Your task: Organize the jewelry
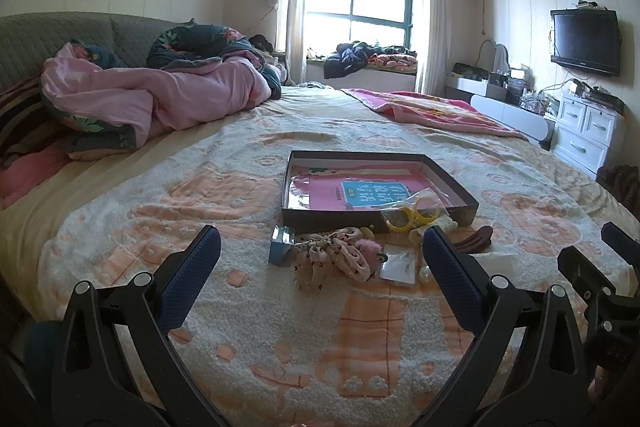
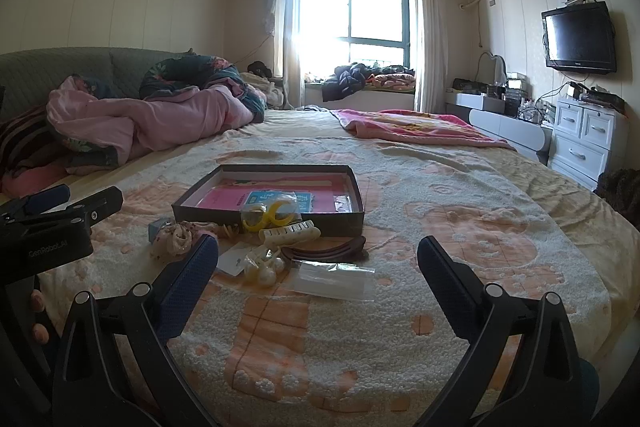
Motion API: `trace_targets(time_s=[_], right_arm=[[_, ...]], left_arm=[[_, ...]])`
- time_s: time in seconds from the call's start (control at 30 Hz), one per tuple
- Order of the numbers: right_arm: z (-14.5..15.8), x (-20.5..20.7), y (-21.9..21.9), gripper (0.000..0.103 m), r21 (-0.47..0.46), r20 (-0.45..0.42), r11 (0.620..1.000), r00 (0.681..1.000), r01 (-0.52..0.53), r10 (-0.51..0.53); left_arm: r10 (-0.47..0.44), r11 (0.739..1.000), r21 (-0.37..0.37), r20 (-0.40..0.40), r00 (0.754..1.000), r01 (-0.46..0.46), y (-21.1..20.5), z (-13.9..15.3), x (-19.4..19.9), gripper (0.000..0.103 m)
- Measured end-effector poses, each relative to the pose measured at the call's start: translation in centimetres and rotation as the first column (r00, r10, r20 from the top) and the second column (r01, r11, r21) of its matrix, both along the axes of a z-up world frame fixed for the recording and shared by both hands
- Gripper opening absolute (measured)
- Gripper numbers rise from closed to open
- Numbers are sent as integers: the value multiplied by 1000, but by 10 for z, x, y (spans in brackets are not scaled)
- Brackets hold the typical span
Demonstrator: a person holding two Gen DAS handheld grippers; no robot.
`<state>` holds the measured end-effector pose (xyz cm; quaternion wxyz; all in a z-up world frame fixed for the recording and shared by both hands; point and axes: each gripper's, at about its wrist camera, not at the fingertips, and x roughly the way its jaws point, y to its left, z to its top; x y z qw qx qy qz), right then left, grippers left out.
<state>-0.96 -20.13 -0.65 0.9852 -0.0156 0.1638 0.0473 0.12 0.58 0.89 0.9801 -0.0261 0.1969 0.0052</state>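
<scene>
Your left gripper (image 1: 320, 255) hovers low over the bed (image 1: 120, 211), fingers spread wide, holding nothing. Your right gripper (image 2: 318, 259) sits just beside it, same state: fingers wide apart, empty.

Jewelry pile lies on the bed's blanket, just ahead of both grippers, along the near wall of the box. Left to right:
- small blue box (image 1: 281, 245), at the pile's left end
- floral scrunchie (image 1: 340, 255), touching a pink fuzzy piece (image 1: 370, 249)
- white card (image 1: 398, 263) just right of that
- pearl cluster (image 2: 262, 269) next to the card
- yellow clip (image 2: 264, 215) in a clear bag, leaning over the box's near wall
- cream claw clip (image 2: 290, 231) just in front of the box wall
- dark brown hair clip (image 2: 328, 251) right of the pearls
- clear plastic bag (image 2: 332, 279), flat, nearest your right gripper

Dark shallow box (image 1: 452, 179) sits mid-bed, open top, with a pink and blue printed sheet (image 1: 360, 195) lying flat inside.

Crumpled pink quilt (image 1: 152, 95) is well apart at the bed's far left corner; pink blanket (image 1: 432, 111) at the far right edge.
</scene>
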Motion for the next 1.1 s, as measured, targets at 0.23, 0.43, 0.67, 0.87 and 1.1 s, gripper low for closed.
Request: trace_targets(time_s=[0.23,0.43,0.67,0.87,1.1], right_arm=[[-1,-1,1,97,-5,2,1000,1000,-3,3],[-2,0,2,97,-7,1,1000,1000,-7,7],[-3,1,2,97,-6,-5,1000,1000,-15,15],[-6,5,4,97,-7,-21,1000,999,-26,26],[-10,19,16,97,-21,-63,997,995,-79,78]], left_arm=[[0,1000,-1,2,1000,0,0,0,0,93],[1,1000,-4,3,1000,-1,1,1,-1,93],[6,1000,0,4,1000,-6,1,1,-1,93],[28,1000,-14,-7,1000,-28,8,-5,4,93],[52,998,-35,-40,998,-53,23,-14,12,93]])
